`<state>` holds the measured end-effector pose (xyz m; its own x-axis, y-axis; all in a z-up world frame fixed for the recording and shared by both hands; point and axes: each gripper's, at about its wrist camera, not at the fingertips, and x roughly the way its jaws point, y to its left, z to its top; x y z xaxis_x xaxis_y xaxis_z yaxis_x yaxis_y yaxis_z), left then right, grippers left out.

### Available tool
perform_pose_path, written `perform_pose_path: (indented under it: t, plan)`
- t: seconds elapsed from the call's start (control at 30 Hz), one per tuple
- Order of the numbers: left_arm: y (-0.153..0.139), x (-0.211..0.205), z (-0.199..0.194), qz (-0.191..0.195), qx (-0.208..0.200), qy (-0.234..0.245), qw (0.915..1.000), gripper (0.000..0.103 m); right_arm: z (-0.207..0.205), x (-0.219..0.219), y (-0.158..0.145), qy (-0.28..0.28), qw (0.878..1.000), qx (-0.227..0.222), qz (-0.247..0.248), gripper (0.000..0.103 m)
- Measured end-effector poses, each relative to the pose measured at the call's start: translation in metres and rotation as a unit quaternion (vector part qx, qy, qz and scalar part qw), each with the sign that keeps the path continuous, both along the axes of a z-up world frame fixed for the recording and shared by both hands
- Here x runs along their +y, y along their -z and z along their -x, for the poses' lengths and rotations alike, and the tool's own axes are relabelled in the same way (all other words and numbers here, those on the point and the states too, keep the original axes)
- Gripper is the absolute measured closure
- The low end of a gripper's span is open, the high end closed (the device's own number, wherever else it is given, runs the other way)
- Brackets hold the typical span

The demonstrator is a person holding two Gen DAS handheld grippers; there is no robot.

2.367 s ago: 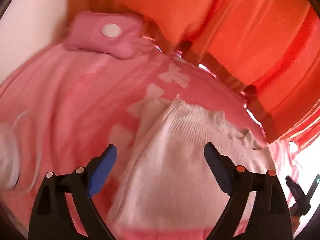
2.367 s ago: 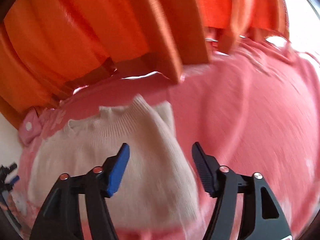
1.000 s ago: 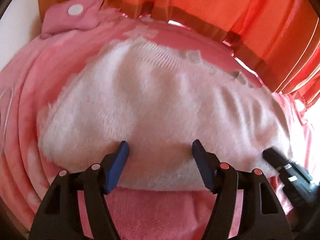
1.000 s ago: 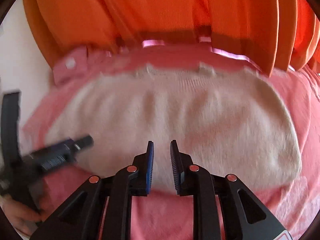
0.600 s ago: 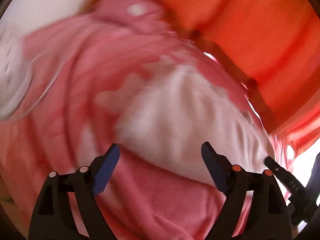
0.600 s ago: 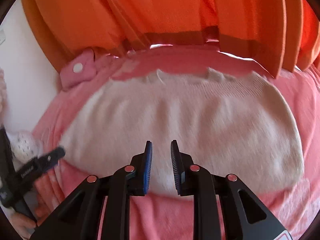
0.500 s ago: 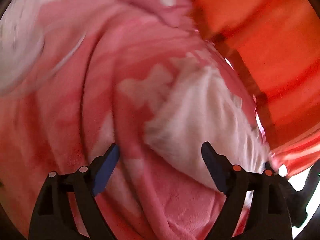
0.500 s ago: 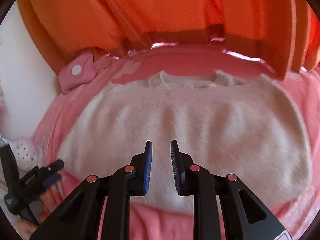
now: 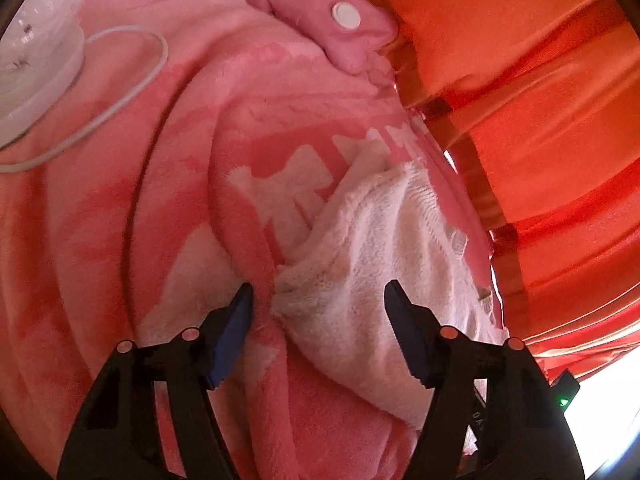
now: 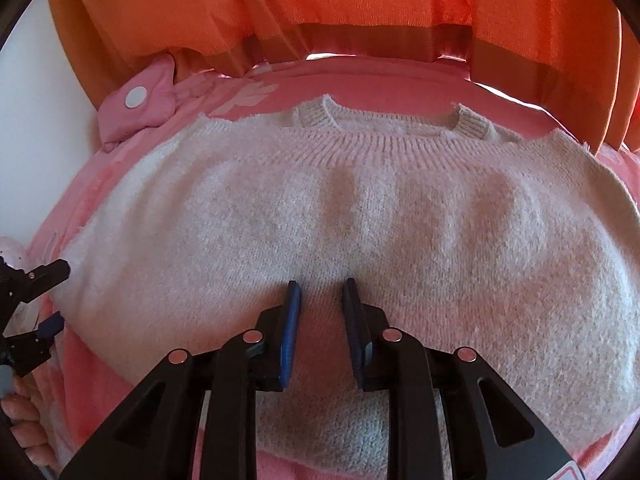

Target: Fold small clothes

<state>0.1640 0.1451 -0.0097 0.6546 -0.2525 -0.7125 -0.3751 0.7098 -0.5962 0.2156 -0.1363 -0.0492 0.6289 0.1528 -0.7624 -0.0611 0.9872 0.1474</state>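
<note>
A small cream knitted sweater [image 10: 340,216] lies folded across a pink blanket [image 10: 360,84], neck ribbing toward the curtains. My right gripper [image 10: 320,292] sits low over the sweater's near middle, jaws narrowly apart with knit between them. In the left wrist view the sweater [image 9: 384,256] shows from its left end. My left gripper [image 9: 318,300] is open, its jaws either side of the sweater's left edge, just above the blanket [image 9: 160,200]. The left gripper also shows at the right wrist view's left edge [image 10: 36,300].
Orange curtains [image 10: 320,0] hang behind the bed. A small pink cushion [image 9: 332,16] with a white button lies at the blanket's far corner. A clear dome-shaped object [image 9: 36,48] with a white cable stands at the left.
My left gripper swung away from the sweater's front to its left end and narrowed a little. My right gripper moved closer onto the sweater, its jaws slightly wider than half a second ago.
</note>
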Motion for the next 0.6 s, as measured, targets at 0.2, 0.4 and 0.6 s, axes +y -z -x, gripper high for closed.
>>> perform_pose_path:
  t: [0.2, 0.4, 0.6]
  plan:
    - [-0.004, -0.005, -0.008, -0.023, 0.002, 0.010, 0.9997, 0.037, 0.002, -0.005, 0.001, -0.003, 1.000, -0.003, -0.013, 0.082]
    - [0.024, -0.006, -0.012, -0.013, 0.017, 0.004, 0.9998, 0.036, 0.003, -0.008, 0.001, -0.010, 1.000, -0.004, -0.020, 0.082]
    - [0.017, -0.002, -0.010, 0.027, -0.005, 0.005, 0.9996, 0.083, 0.006, -0.009, 0.002, -0.012, 0.999, -0.013, -0.026, 0.082]
